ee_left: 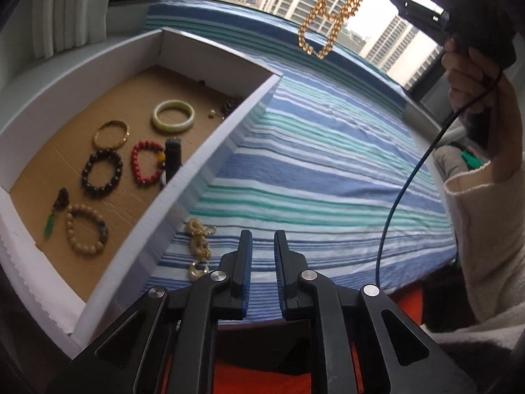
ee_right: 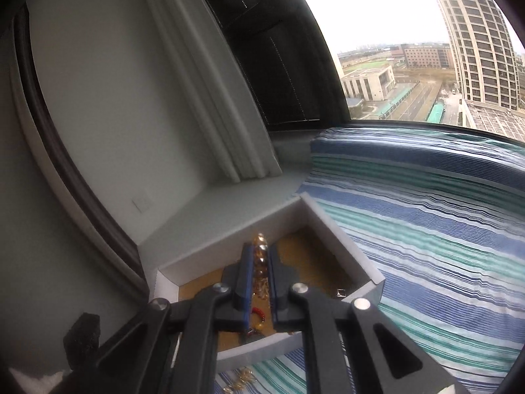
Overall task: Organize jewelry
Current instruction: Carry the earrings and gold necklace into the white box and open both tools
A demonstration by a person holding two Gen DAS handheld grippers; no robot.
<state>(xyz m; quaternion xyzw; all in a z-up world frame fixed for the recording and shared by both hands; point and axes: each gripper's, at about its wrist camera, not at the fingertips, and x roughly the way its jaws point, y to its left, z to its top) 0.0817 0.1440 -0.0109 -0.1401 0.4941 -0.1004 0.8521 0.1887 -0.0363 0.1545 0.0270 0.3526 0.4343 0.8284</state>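
Observation:
My right gripper (ee_right: 261,252) is shut on an amber bead necklace (ee_left: 331,16), which hangs in loops high over the striped cloth; its beads (ee_right: 261,251) show between the fingers. Below it lies a white box (ee_left: 229,124) with a cardboard floor (ee_right: 315,256). It holds a pale green bangle (ee_left: 173,116), a gold bracelet (ee_left: 110,134), a dark bead bracelet (ee_left: 102,172), a red bead bracelet (ee_left: 147,161) and a tan bead bracelet (ee_left: 87,229). My left gripper (ee_left: 263,239) is open and empty, low over the cloth. A cream and gold jewelry piece (ee_left: 198,246) lies on the cloth just left of it.
A blue, green and white striped cloth (ee_left: 328,164) covers the surface beside the box. A window with buildings lies beyond (ee_right: 410,65). White curtains (ee_right: 213,115) hang at the far left. A small green pendant (ee_left: 52,223) and a dark cylinder (ee_left: 173,157) lie in the box.

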